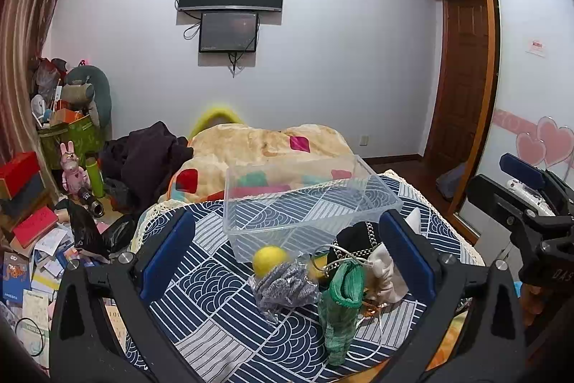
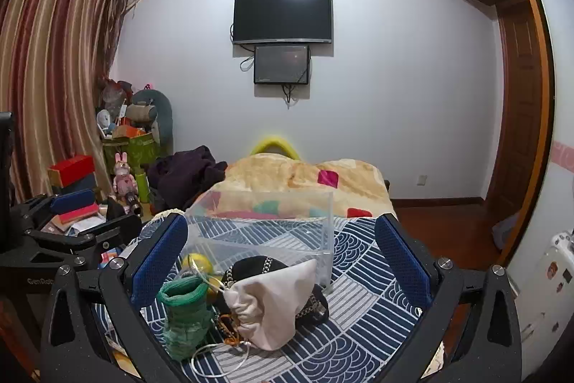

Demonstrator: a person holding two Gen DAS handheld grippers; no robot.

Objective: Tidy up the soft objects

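Both tongs (image 1: 287,261) (image 2: 280,261) gape; black item (image 2: 251,266) half hidden.

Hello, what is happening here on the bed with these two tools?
A person holds two grippers over a small pile of soft things on the bed. The left gripper and the right gripper are both open and hold nothing. The pile has a green knitted piece, a white pouch, a grey fluffy cloth, a yellow ball and a black hat. The clear box behind them is empty.
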